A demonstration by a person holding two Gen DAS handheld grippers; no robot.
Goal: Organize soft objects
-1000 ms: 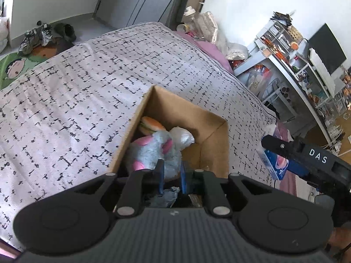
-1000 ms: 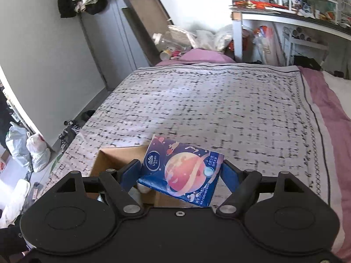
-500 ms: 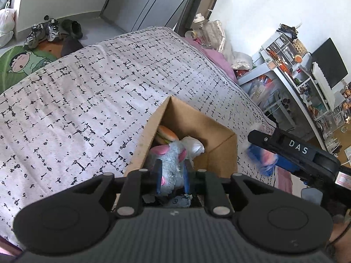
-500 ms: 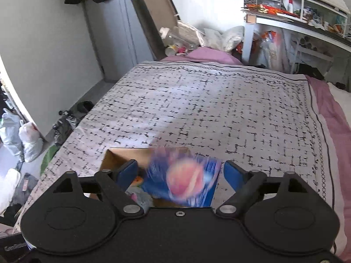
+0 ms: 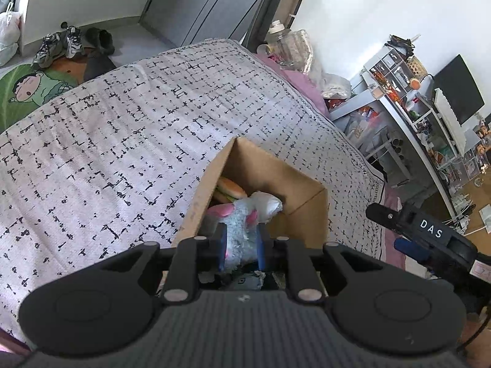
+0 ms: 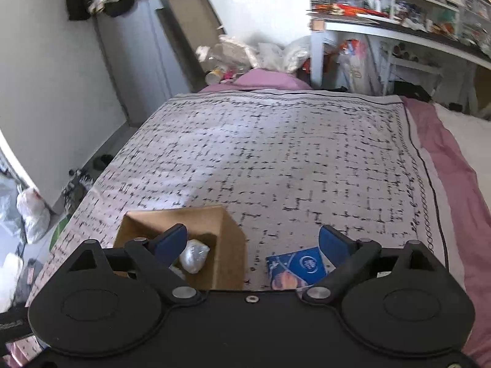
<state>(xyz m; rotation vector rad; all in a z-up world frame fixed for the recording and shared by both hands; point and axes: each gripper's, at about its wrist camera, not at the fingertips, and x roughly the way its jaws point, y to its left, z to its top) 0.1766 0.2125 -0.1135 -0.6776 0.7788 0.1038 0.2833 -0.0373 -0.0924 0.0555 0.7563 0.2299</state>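
Cardboard box (image 5: 307,196) holds burger toy (image 5: 228,188), plush (image 5: 242,230), clear bag (image 5: 267,204).

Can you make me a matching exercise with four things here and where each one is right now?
Things:
1. plush
2. tissue pack
3. burger toy
4. shoes

Places:
A. on the floor
B. on the bedspread beside the box
C. deep in the box by its left wall
D. pinched in the left claw

Pairs: 1-D, 2-B, 3-C, 4-A
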